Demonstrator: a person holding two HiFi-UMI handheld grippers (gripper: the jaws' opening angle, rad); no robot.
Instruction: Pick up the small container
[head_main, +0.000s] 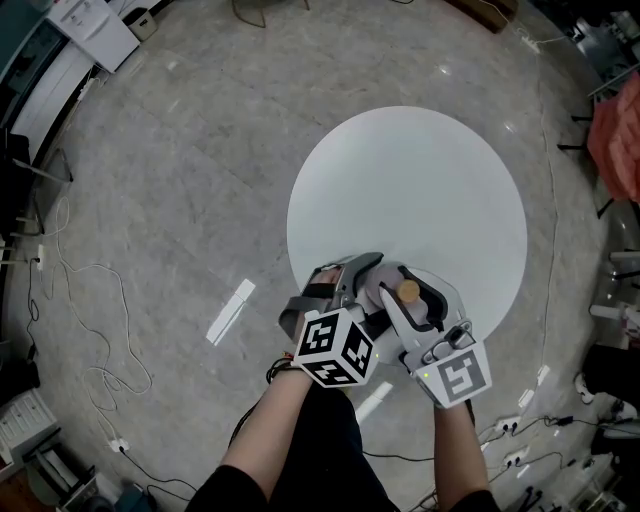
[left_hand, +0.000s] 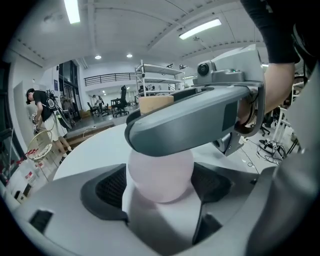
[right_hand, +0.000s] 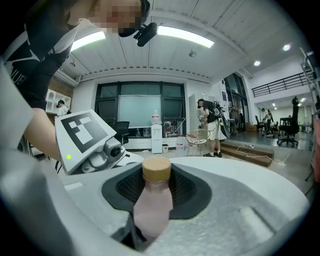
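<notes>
The small container (right_hand: 152, 202) is a pale pink bottle with a tan cap (right_hand: 156, 169). My right gripper (right_hand: 155, 195) is shut on its body, the cap pointing away along the jaws. In the head view the cap (head_main: 408, 291) shows between the right gripper's (head_main: 415, 305) jaws, at the near edge of the round white table (head_main: 410, 190). My left gripper (head_main: 355, 285) sits close against the right one. In the left gripper view the bottle's round base (left_hand: 160, 172) lies between the wide-open left gripper (left_hand: 160, 192) pads, and a grey right jaw crosses just above it.
The table top beyond the grippers is bare. Cables (head_main: 90, 330) and a white strip (head_main: 230, 312) lie on the grey floor at left. Shelving (left_hand: 160, 80) and people (right_hand: 212, 125) stand far off in the room.
</notes>
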